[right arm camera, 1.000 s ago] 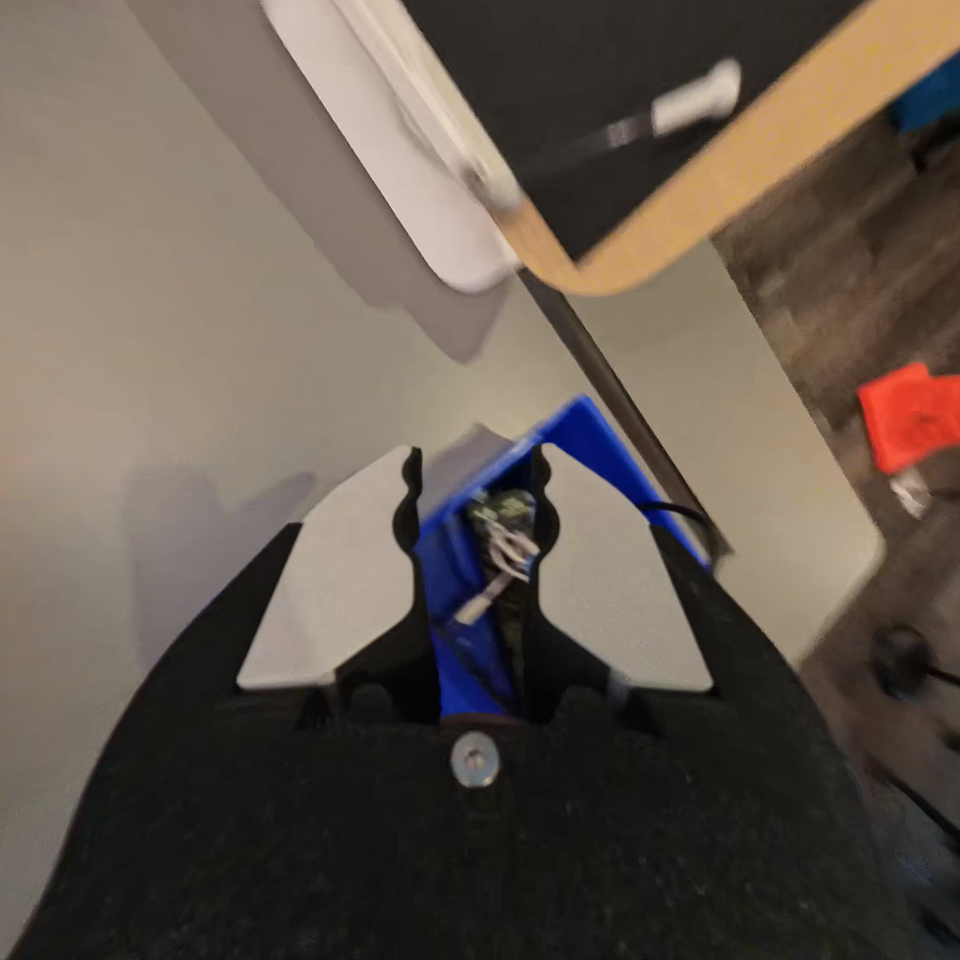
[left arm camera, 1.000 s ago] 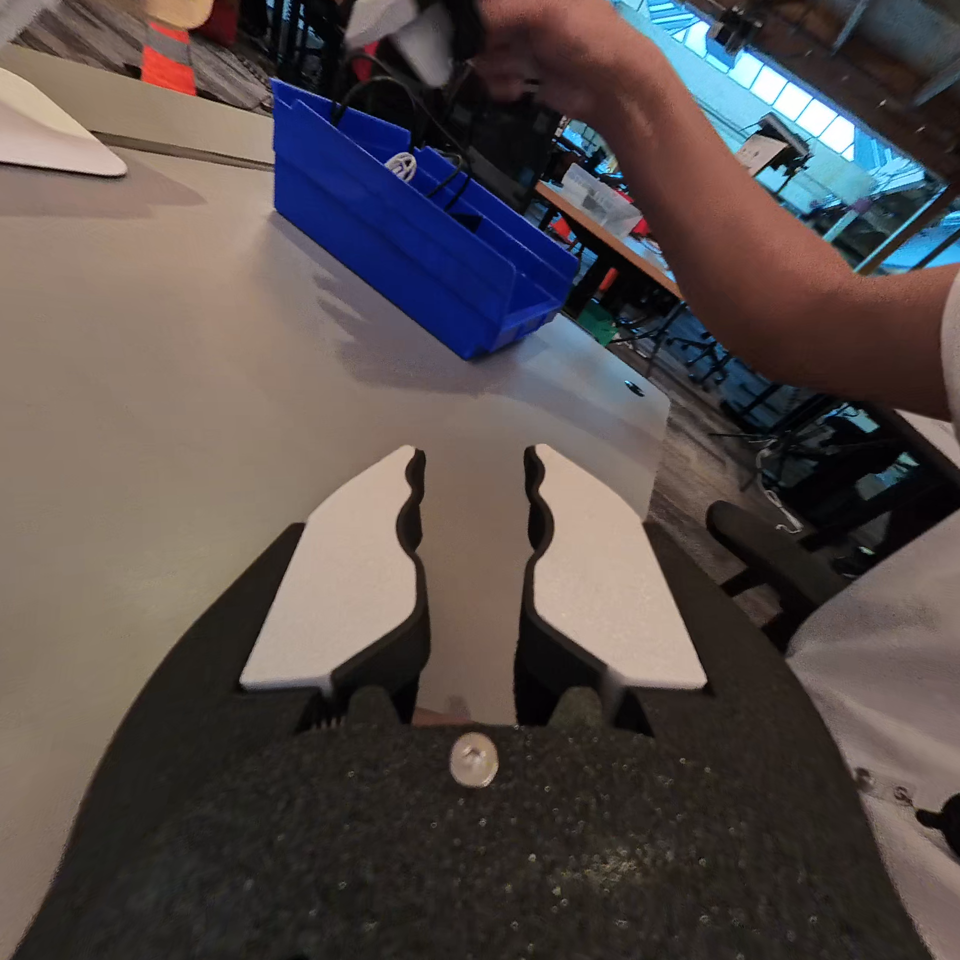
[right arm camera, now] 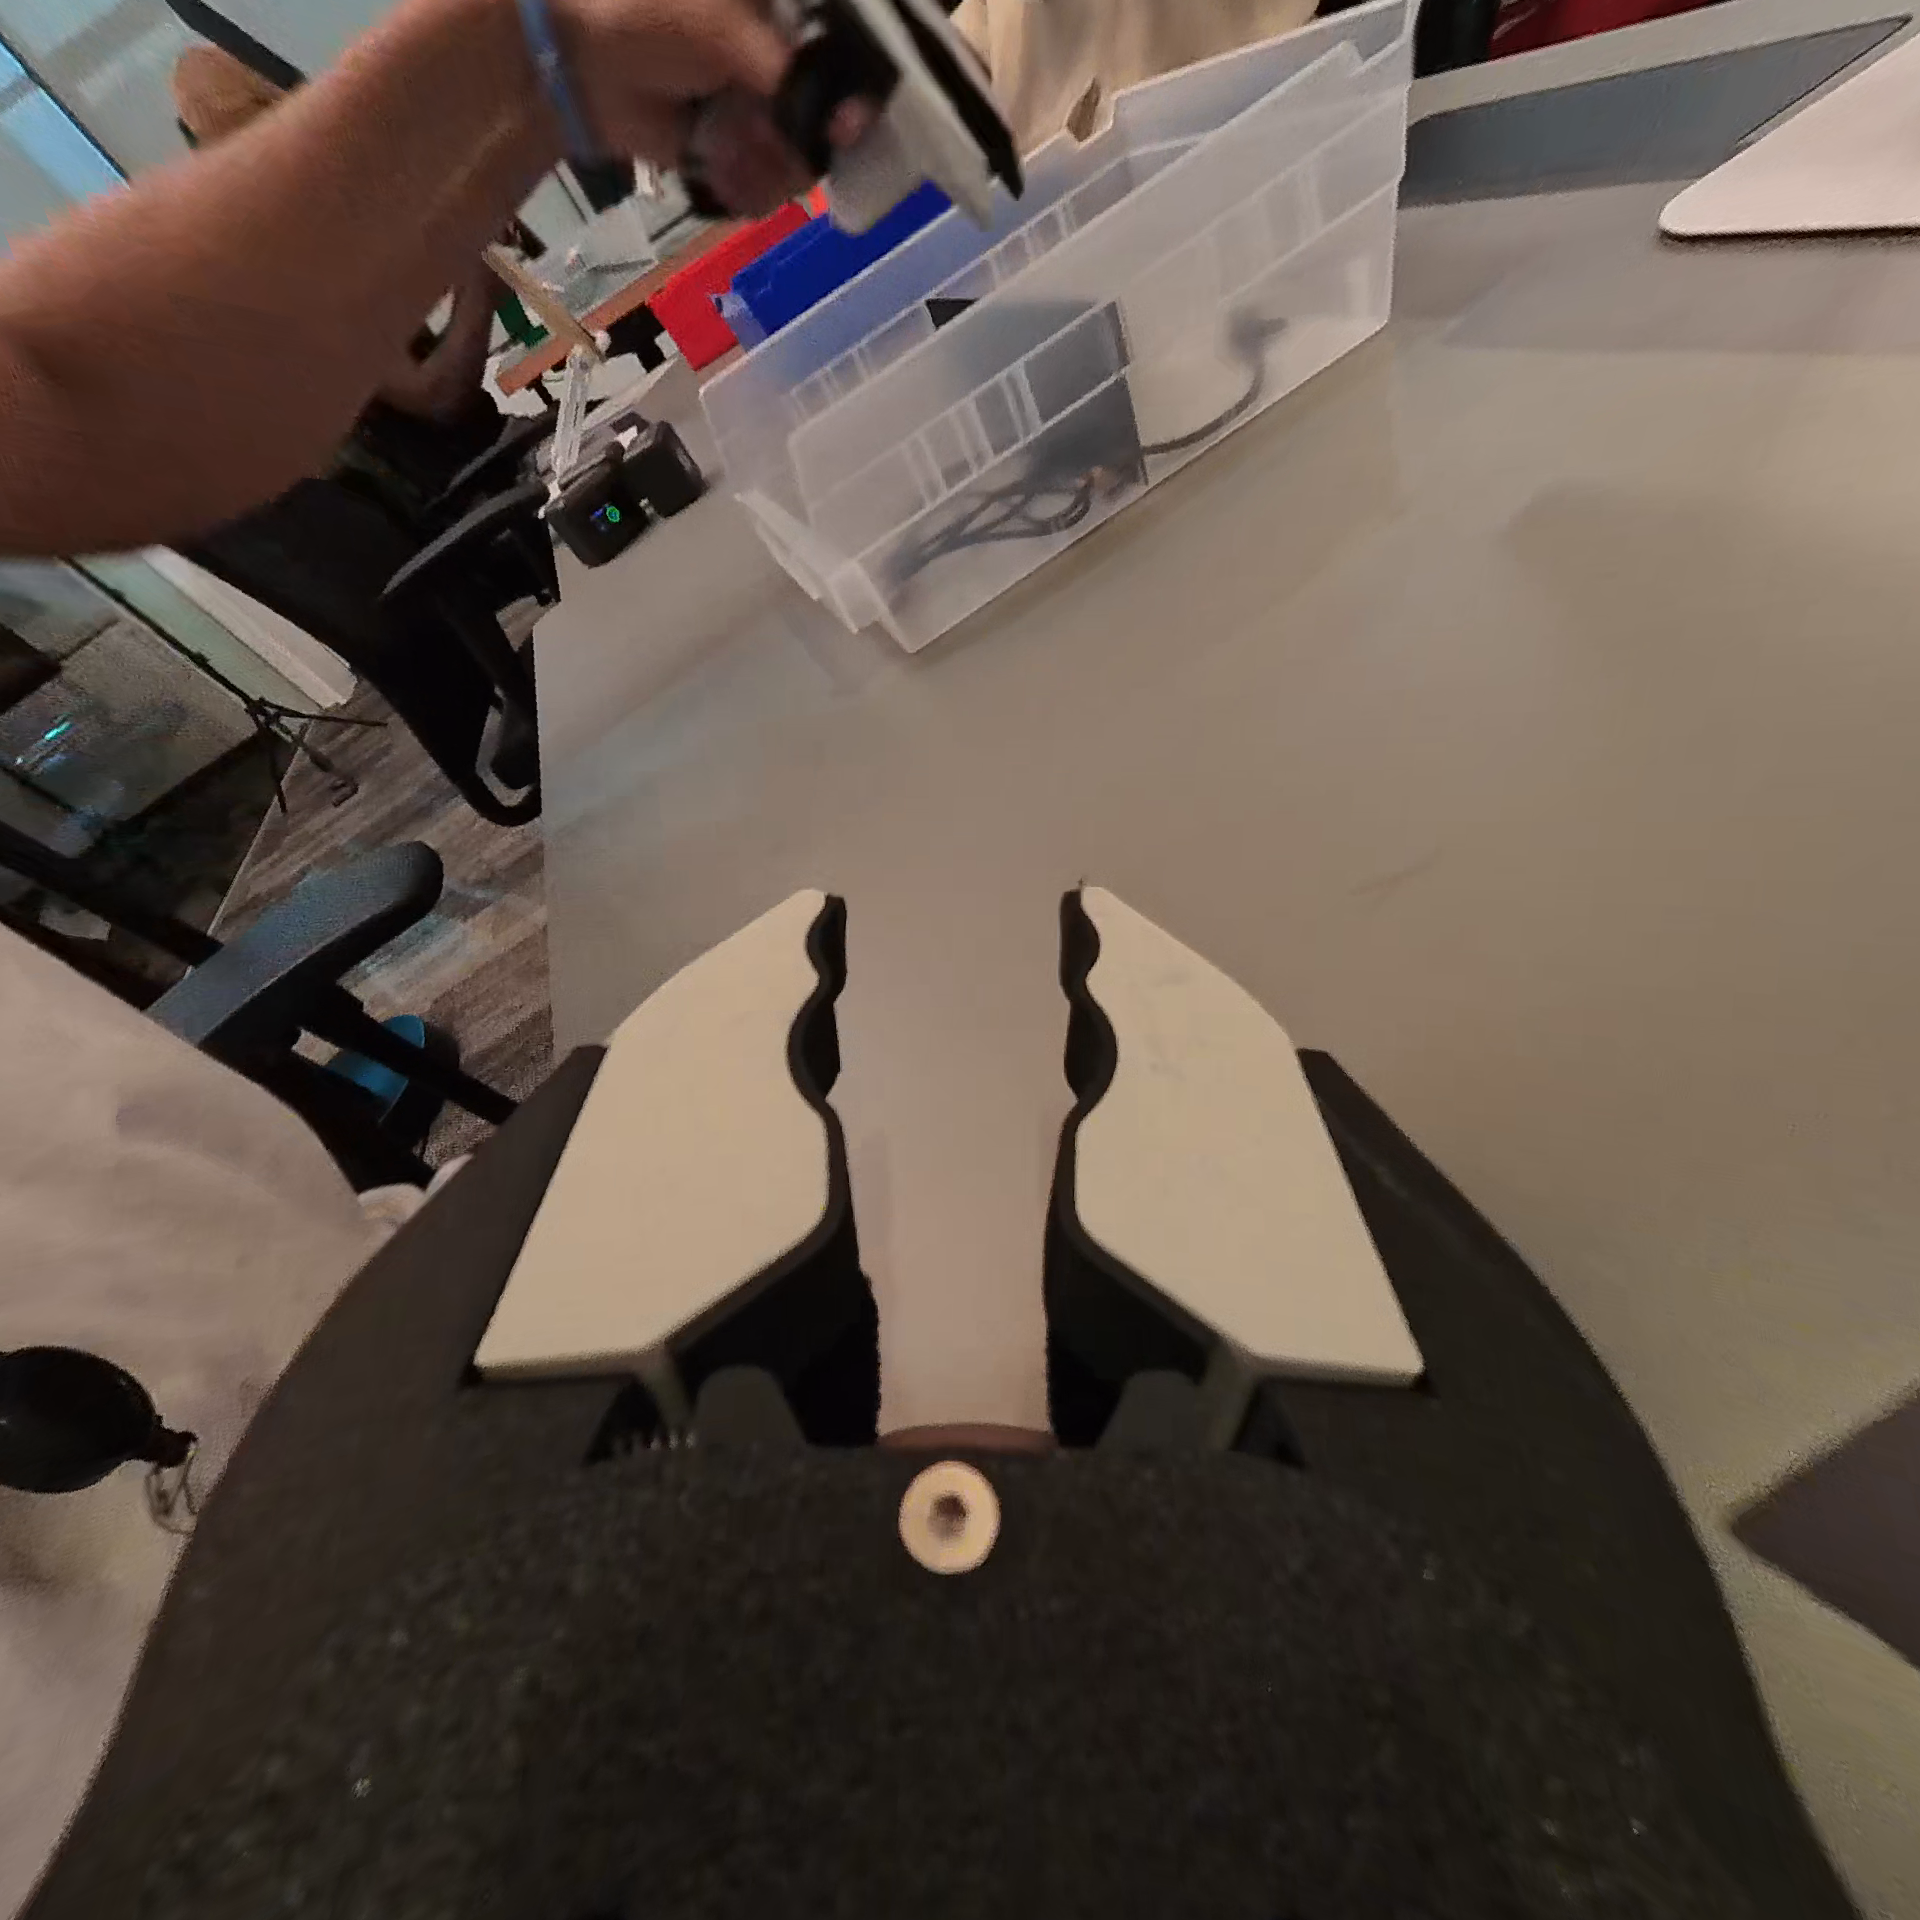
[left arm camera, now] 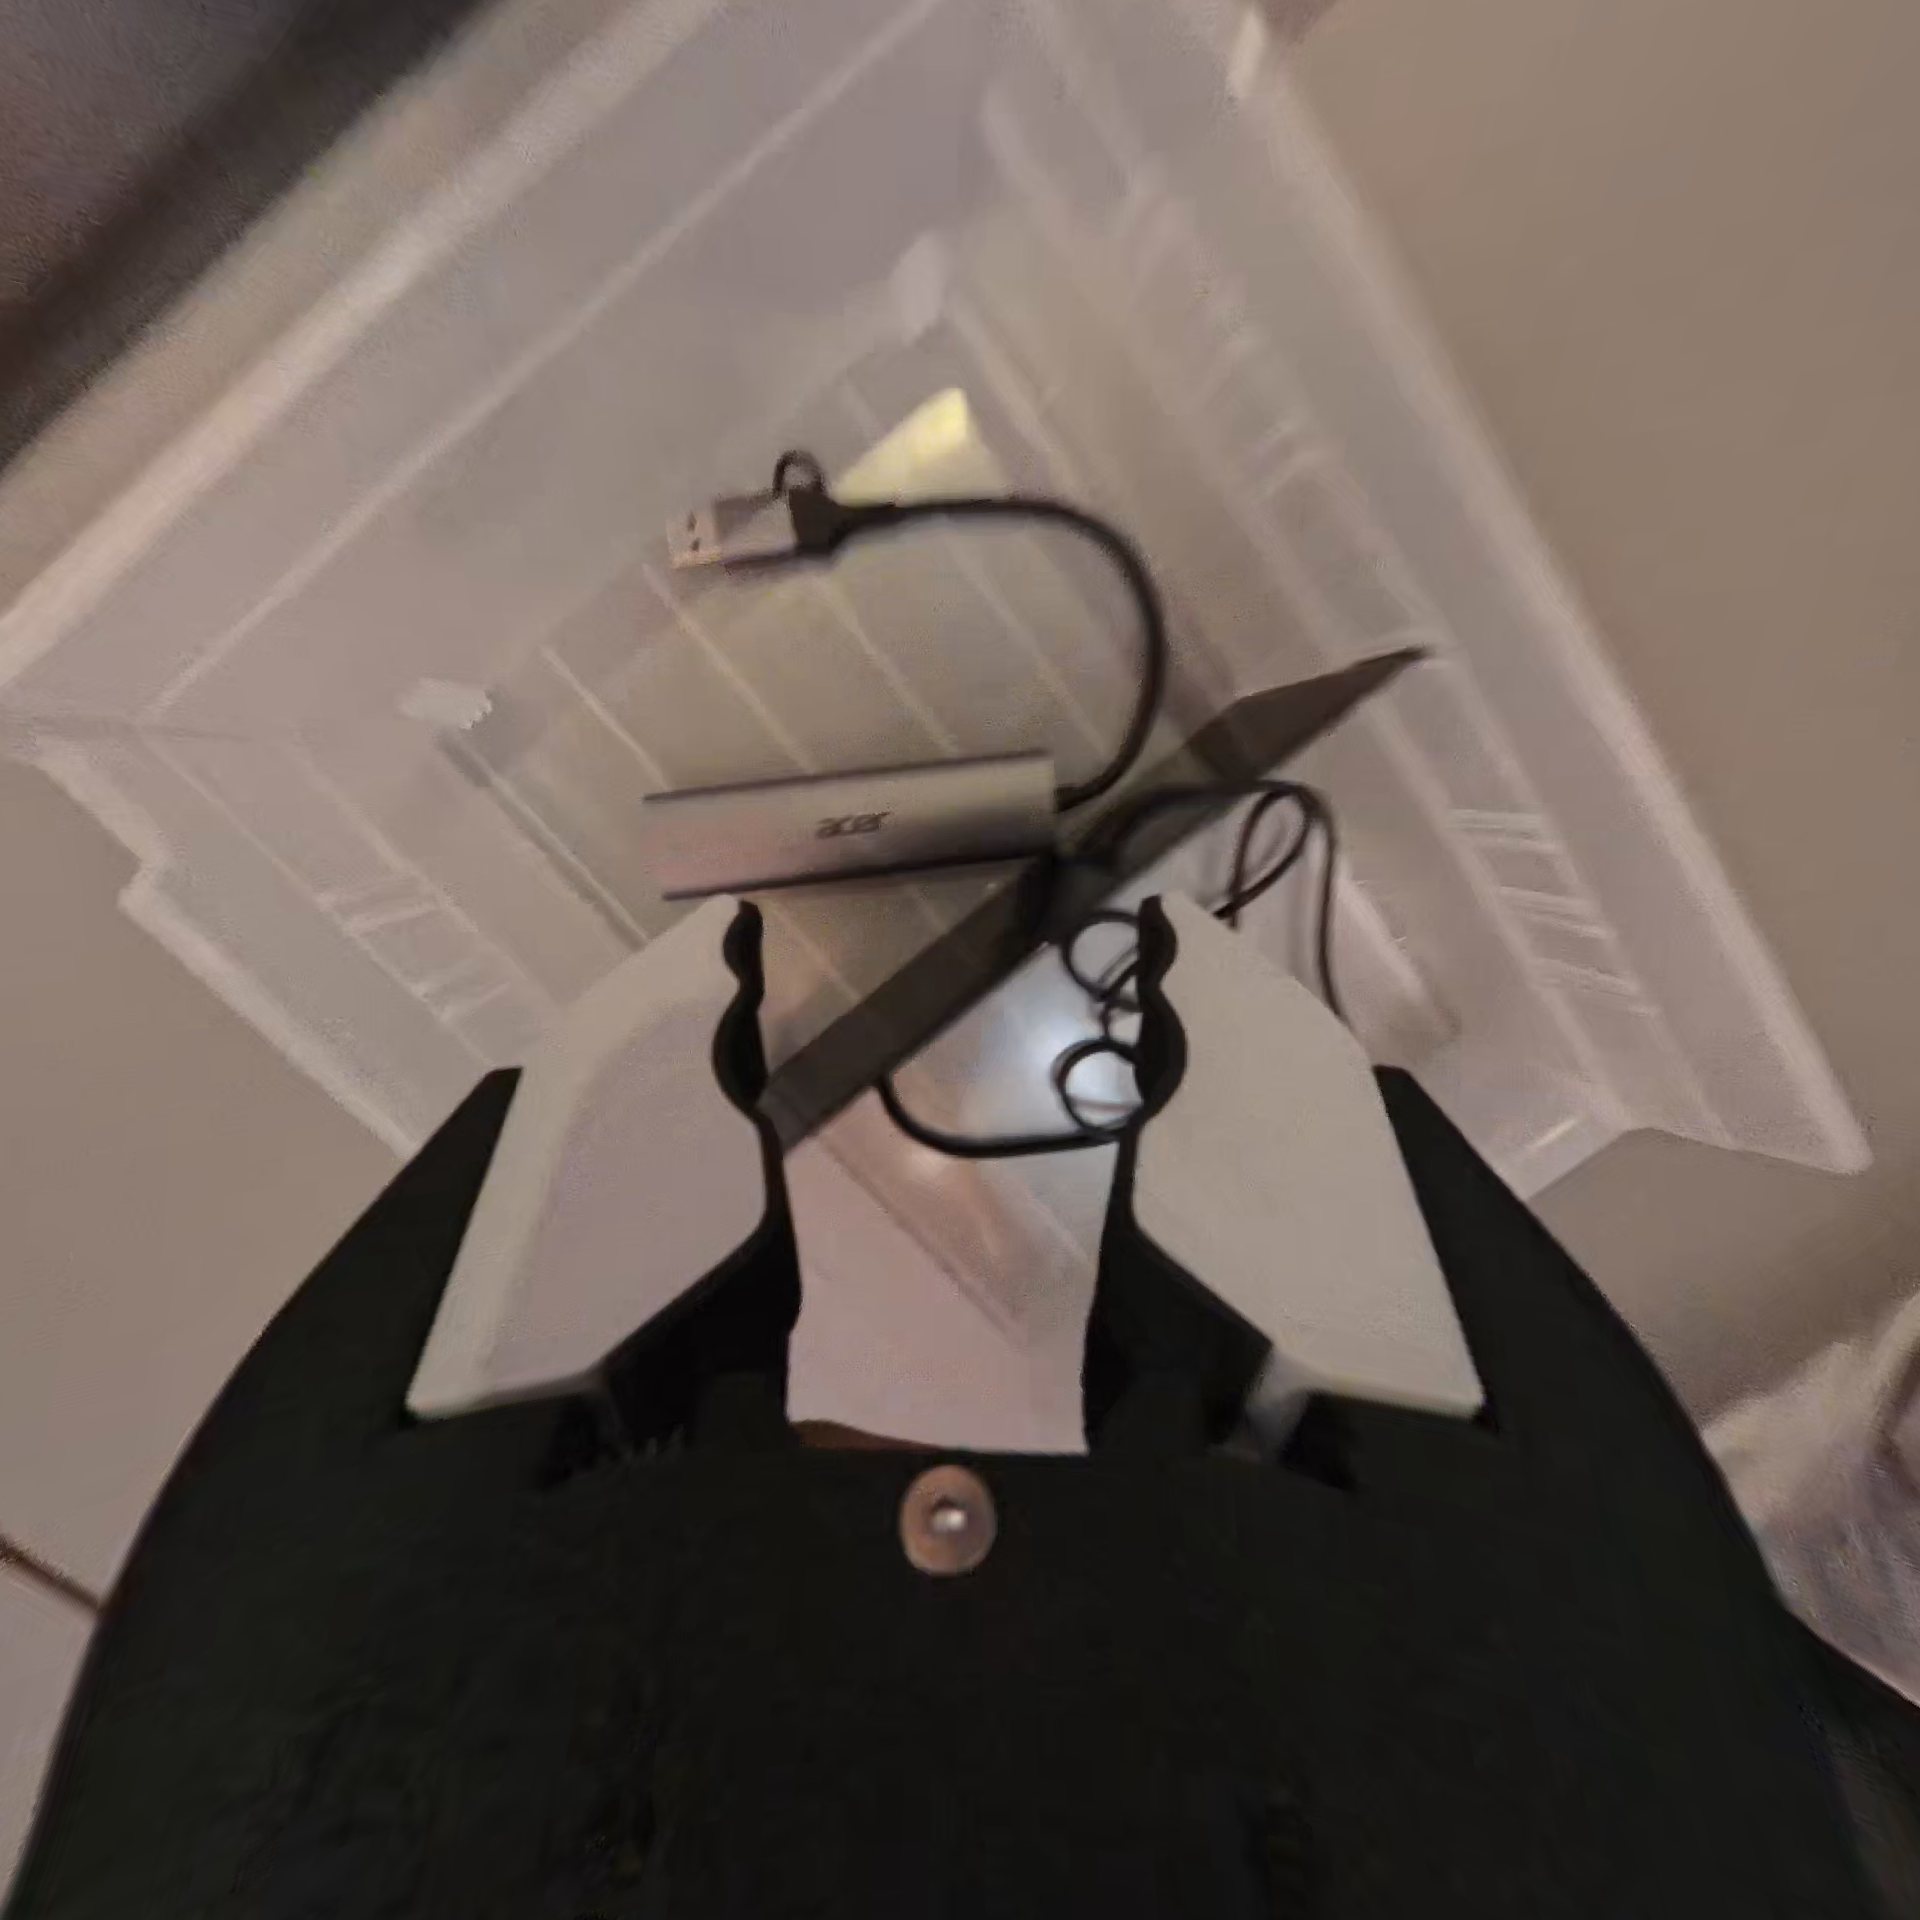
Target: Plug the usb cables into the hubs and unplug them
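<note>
Table (right arm camera: 1455,727): matte grey-beige top; left edge in view, far end cut off by the frame.
Bin (left arm camera: 1403,499): clear frosted plastic, ribbed walls, rectangular; stands on the table. Left wrist view looks down into it, blurred; its rim runs out of frame at upper left.
Left gripper (left arm camera: 945,935): black grainy body, pale flat finger plates with wavy black inner edges. Jaws spread wide, nothing between them; poised over the bin's inside. Lower body fills the frame bottom.
Right gripper (right arm camera: 951,904): same build. Jaws parted, empty, over bare table, well apart from the bin.
Hub (left arm camera: 852,836): flat grey metal bar lying in the bin, just beyond the left fingertips. Ports not discernible.
Second hub (left arm camera: 1091,925): darker bar, lies diagonally, passing under the first; lower end hidden behind the left finger.
Cable (left arm camera: 1122,623): thin, black, curves from the hub's right end to a silver plug (left arm camera: 727,535), which lies loose in the bin.
Cable tangle (left arm camera: 1101,1039): black loops beside the right finger, partly hidden; ends not traceable.
</note>
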`<action>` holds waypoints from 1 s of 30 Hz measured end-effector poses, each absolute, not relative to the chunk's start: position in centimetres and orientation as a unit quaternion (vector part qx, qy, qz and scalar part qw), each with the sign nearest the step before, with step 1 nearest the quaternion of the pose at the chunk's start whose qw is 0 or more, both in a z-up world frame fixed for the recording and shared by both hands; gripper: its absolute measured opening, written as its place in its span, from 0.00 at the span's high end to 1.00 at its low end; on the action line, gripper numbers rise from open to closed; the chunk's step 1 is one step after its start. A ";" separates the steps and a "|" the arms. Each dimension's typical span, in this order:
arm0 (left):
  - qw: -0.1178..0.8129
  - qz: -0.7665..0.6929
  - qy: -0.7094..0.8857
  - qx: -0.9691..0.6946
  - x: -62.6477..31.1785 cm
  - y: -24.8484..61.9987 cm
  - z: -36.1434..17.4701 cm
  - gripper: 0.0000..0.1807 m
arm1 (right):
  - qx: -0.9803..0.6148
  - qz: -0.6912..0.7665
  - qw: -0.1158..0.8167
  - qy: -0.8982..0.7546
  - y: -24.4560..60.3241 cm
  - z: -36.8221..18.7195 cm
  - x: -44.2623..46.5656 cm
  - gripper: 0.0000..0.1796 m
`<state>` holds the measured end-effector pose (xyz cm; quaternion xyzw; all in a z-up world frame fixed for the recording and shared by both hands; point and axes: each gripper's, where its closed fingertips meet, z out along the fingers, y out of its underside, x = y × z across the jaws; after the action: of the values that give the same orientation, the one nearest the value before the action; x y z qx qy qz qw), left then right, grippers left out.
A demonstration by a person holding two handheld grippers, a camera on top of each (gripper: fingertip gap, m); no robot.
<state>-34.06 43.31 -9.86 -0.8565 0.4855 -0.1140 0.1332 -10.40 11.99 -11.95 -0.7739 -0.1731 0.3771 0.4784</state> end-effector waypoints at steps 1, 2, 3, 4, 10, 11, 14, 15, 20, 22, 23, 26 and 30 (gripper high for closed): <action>0.081 -0.094 0.479 -0.869 -34.4 44.4 -11.2 0.60 | -0.775 0.377 0.477 -0.174 11.9 -12.0 -10.5 0.78; 0.034 -0.075 0.465 -0.881 -34.6 45.2 -12.4 0.54 | -0.775 0.377 0.477 -0.173 11.8 -11.9 -10.5 0.78; -0.008 -0.064 0.452 -0.889 -34.6 45.5 -13.5 0.48 | -0.774 0.377 0.477 -0.173 11.8 -11.8 -10.5 0.78; -0.031 -0.056 0.443 -0.894 -34.4 45.8 -14.3 0.46 | -0.774 0.378 0.478 -0.172 11.8 -11.7 -10.4 0.78; -0.079 -0.006 0.389 -0.918 -34.4 47.2 -16.7 0.37 | -0.776 0.377 0.475 -0.171 11.6 -11.9 -9.9 0.78; -0.086 -0.002 0.376 -0.922 -34.6 47.4 -17.0 0.37 | -0.777 0.379 0.473 -0.172 11.6 -11.9 -9.9 0.78; -0.103 0.002 0.353 -0.930 -35.1 47.1 -17.9 0.39 | -0.776 0.378 0.473 -0.176 11.5 -11.9 -10.0 0.78; -0.110 0.003 0.347 -0.932 -35.2 46.8 -18.2 0.39 | -0.776 0.379 0.473 -0.177 11.4 -11.8 -10.0 0.78; -0.116 0.018 0.330 -0.937 -34.9 46.5 -19.4 0.45 | -0.774 0.381 0.470 -0.187 11.1 -11.7 -10.5 0.78; -0.102 0.039 0.343 -0.933 -35.0 47.0 -19.6 0.49 | -0.775 0.381 0.468 -0.189 11.0 -11.7 -10.6 0.78; -0.101 0.039 0.346 -0.932 -34.9 47.0 -19.6 0.50 | -0.775 0.379 0.469 -0.189 11.0 -11.7 -10.6 0.78; -0.066 0.028 0.350 -0.934 -34.5 48.0 -19.2 0.70 | -0.776 0.374 0.471 -0.190 10.8 -11.6 -10.6 0.79; -0.066 0.014 0.383 -0.921 -34.1 47.3 -18.9 0.83 | -0.775 0.374 0.475 -0.184 10.8 -11.3 -10.3 0.79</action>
<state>-34.15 47.33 -18.88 -0.9211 0.3833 0.0140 -0.0665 -10.33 10.84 -11.34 -0.7749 -0.1844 0.3741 0.4749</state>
